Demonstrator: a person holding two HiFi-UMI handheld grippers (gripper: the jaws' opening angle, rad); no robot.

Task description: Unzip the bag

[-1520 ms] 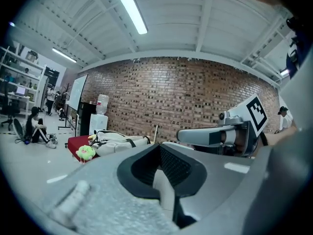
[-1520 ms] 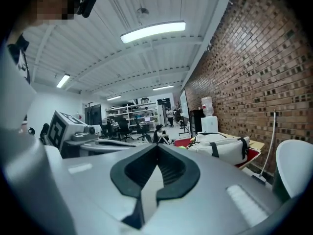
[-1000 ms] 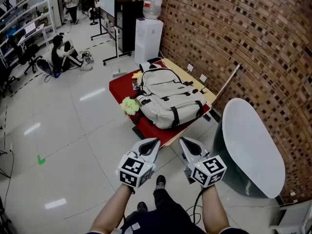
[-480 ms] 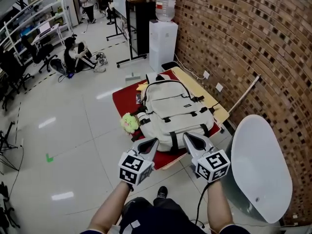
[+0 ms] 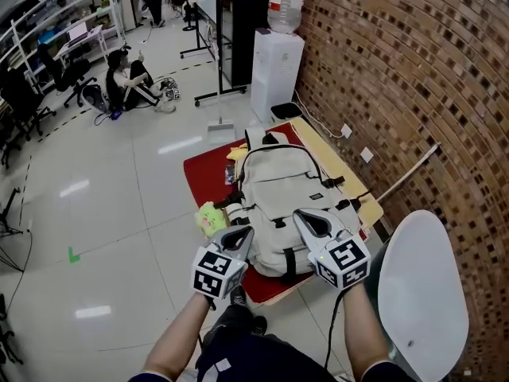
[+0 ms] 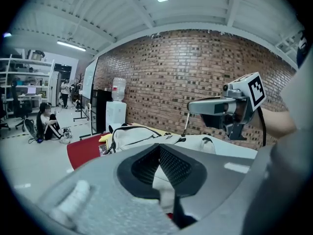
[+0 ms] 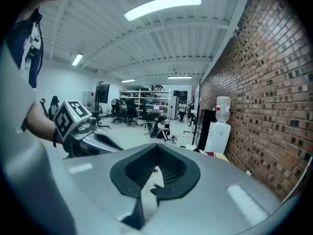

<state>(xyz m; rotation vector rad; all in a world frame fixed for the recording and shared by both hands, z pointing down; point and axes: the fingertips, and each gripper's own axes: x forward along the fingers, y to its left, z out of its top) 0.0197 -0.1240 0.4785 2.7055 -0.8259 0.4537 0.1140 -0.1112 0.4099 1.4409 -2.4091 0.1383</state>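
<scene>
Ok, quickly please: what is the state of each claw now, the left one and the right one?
Left claw: closed, holding nothing.
Right claw: closed, holding nothing.

Bright, even light is given by ceiling tube lights (image 7: pixel 162 6) above the jaws. Soft glare patches are seen on the glossy floor (image 5: pixel 179 145); shadows are faint. Fisheye bending and dark corners are noted in both gripper views. The left gripper (image 6: pixel 159 150) and right gripper (image 7: pixel 156 156) are rendered blurred close to the lens; beyond the jaws the brick wall (image 6: pixel 195 72) is sharp.
</scene>
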